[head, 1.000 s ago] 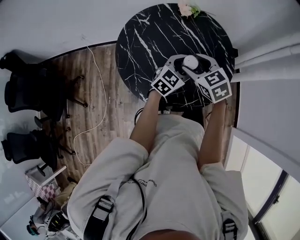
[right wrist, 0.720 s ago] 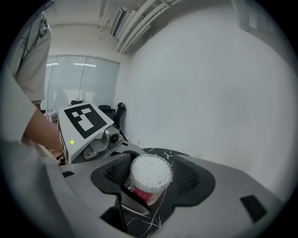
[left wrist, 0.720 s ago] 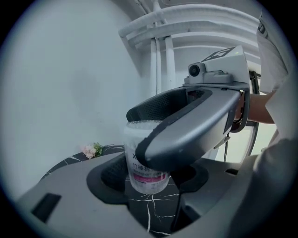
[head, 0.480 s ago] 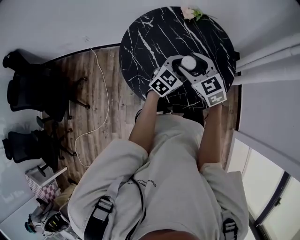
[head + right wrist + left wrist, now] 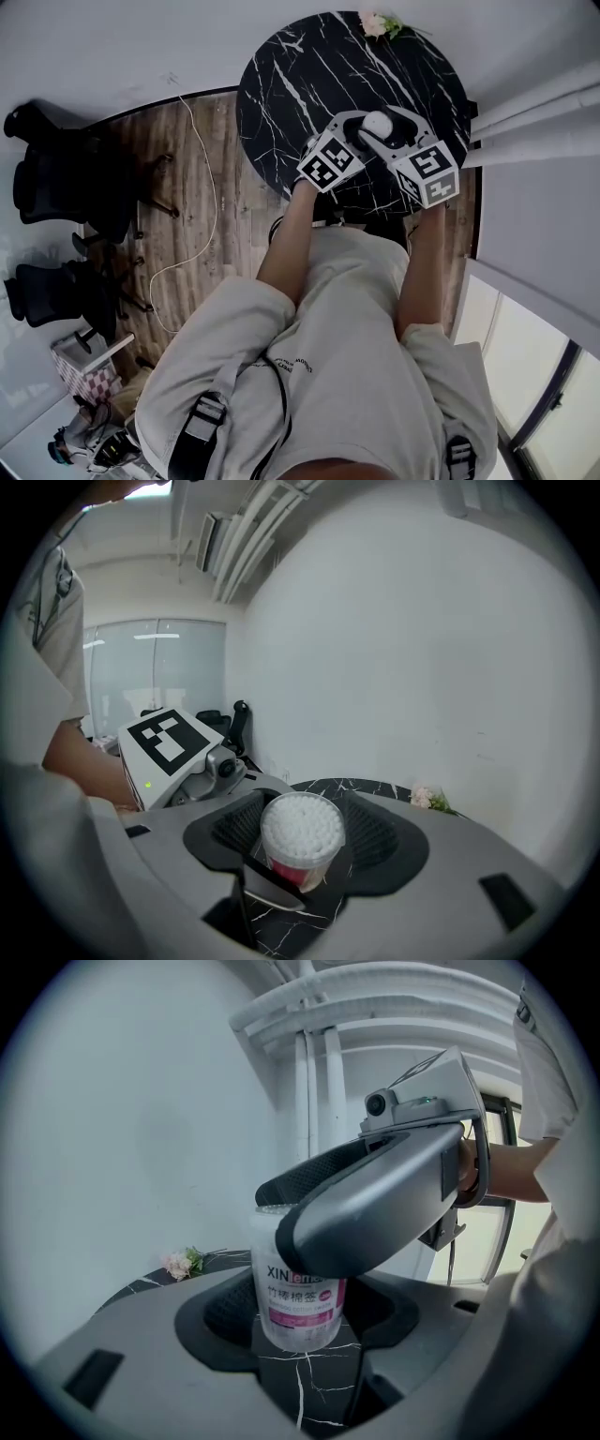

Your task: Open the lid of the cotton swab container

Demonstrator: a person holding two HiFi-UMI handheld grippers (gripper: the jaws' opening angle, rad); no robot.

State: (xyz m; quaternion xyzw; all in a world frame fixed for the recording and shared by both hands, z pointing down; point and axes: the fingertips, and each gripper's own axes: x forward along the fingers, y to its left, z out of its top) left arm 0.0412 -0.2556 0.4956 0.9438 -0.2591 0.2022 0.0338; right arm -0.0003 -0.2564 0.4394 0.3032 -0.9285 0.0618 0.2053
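Currently I have the cotton swab container (image 5: 298, 1309) standing upright on the round black table (image 5: 291, 84), whose top is marble-patterned with thin white veins. It is a clear plastic cylinder with a white-and-pink printed label around its body. My left gripper (image 5: 359, 129) comes in low, and in its own view its ribbed black pads (image 5: 228, 1309) sit close against either side of the container's lower body, jaws narrowed onto it. My right gripper (image 5: 302, 841) reaches across above, a smooth grey shell with a marker cube, and its textured pads (image 5: 373, 836) flank the container's top just as closely. From above, the top is a packed disc of white swab heads; I cannot tell whether a clear lid covers them. A small sprig of pale pink flowers (image 5: 379, 22) lies at the table's far edge.
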